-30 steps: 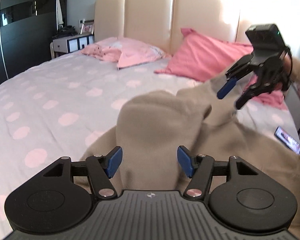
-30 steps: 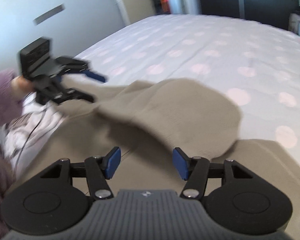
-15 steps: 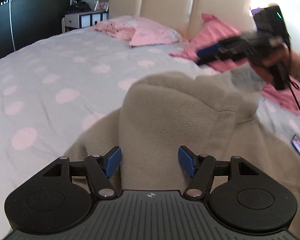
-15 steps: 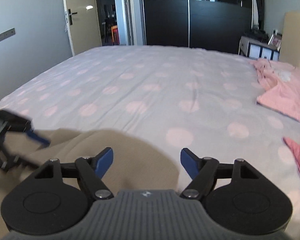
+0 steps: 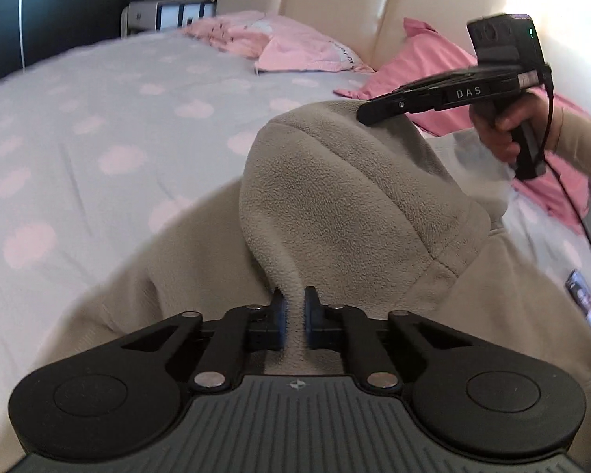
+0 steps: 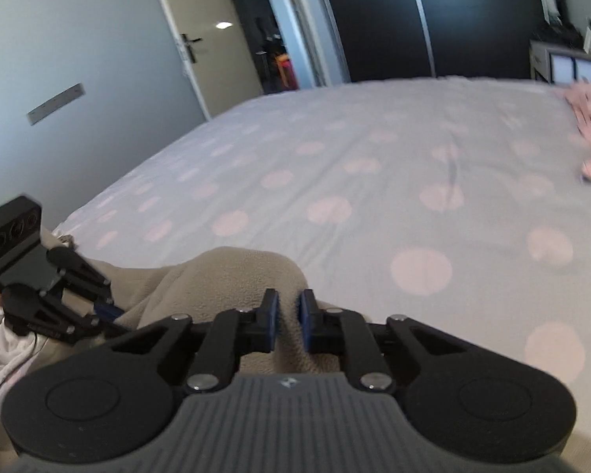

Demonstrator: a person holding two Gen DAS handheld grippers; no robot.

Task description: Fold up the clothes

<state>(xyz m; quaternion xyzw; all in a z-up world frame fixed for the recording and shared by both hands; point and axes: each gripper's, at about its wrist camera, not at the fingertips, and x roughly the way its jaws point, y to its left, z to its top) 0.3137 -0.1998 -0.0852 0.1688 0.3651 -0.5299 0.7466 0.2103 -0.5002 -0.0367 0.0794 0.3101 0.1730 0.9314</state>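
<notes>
Pinching the beige fleece garment (image 5: pixel 358 205) at two separate spots, both grippers are closing on cloth: the left gripper (image 5: pixel 293 319), low in the middle of the left wrist view, has its blue fingers (image 5: pixel 280 321) drawn together on a narrow ridge of fleece, and the right gripper (image 6: pixel 285 321), in the same spot of the right wrist view, has a fold pressed between its own. The garment lies bunched on the near edge of the bed (image 5: pixel 110 126), a grey cover with pink dots, filling the lower middle of both views. The right gripper also shows at the upper right of the left wrist view, its tip touching the top of the raised hump.

To do this step well, each grip probably needs to sit on a seam or hem, not on loose middle fabric, so the cloth hangs straight when lifted. Both hands should likely rise together and spread apart to flatten the fleece before any fold is laid. Thick fleece can slip from a shallow pinch, so a deeper bite seems safer. The pink clothes (image 5: pixel 303 45) near the headboard lie well apart
</notes>
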